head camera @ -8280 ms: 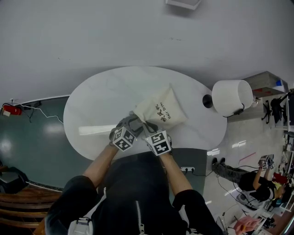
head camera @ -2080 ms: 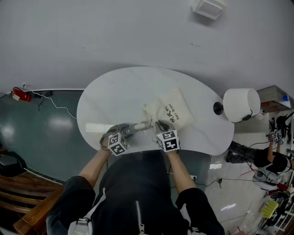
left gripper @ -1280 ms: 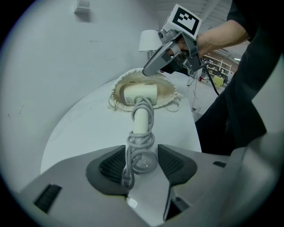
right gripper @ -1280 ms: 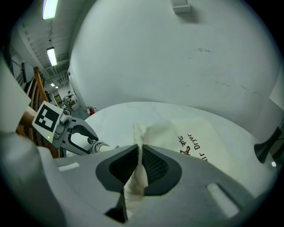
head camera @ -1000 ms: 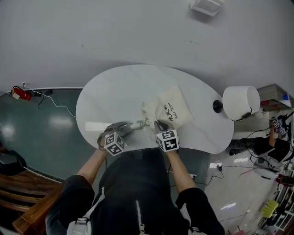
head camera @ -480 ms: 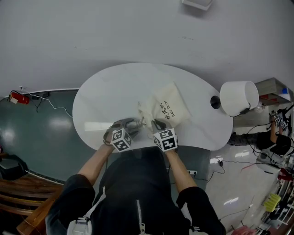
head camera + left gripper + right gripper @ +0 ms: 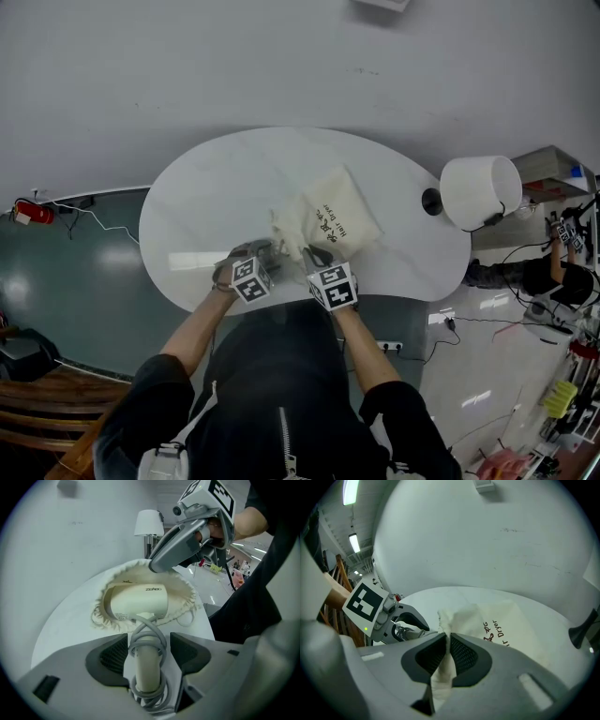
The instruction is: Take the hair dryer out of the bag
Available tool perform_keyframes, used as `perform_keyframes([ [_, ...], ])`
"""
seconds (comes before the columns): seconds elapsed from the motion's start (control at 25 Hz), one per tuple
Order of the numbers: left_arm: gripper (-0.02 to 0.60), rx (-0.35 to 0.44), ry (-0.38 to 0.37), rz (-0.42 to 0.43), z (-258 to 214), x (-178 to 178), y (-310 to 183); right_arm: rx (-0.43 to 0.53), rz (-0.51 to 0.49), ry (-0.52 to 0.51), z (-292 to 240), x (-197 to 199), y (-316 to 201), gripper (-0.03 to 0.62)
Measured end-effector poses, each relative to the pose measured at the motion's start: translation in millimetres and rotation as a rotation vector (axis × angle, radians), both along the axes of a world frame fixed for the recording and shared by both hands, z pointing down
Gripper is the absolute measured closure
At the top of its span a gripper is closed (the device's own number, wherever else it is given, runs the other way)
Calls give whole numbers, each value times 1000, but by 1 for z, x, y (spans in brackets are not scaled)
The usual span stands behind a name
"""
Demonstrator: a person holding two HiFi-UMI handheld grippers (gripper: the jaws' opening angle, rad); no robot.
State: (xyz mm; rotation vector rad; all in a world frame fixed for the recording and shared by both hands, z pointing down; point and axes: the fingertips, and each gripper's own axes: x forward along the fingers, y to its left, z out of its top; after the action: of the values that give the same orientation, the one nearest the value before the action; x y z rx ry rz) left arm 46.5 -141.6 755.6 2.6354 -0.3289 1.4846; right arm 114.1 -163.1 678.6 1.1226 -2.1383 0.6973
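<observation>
The left claw (image 7: 148, 651) has just been opening its jaws. They now stand wide on either side of the hair dryer's (image 7: 136, 603) handle (image 7: 146, 672), with a gap at each ribbed dark pad, so nothing is gripped. The hair dryer is smooth cream plastic with a short rounded barrel. A grey cord (image 7: 149, 637) is wound in loops round its cylindrical handle. The barrel sits in the mouth of the bag (image 7: 335, 217), and the handle juts out toward the left claw. The bag is soft off-white cloth with dark lettering, lying on the glossy white oval tabletop (image 7: 211, 192). Its gathered rim (image 7: 188, 592) ruffles round the barrel. The right claw (image 7: 447, 654) is closed on a pinched fold of the bag's cloth at the mouth, just beside the left claw.
</observation>
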Motion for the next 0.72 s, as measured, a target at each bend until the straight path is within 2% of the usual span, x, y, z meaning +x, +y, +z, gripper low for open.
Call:
perform_keyframes([
  [0.2, 311, -21, -10, -7, 6, 4, -6, -1, 5, 2, -1, 3, -1, 565],
  [0.4, 311, -54, -48, 26, 23, 6, -2, -4, 3, 3, -1, 4, 0, 565],
  [0.72, 314, -82, -24, 13, 23, 7, -6, -8, 7, -2, 1, 6, -2, 565],
])
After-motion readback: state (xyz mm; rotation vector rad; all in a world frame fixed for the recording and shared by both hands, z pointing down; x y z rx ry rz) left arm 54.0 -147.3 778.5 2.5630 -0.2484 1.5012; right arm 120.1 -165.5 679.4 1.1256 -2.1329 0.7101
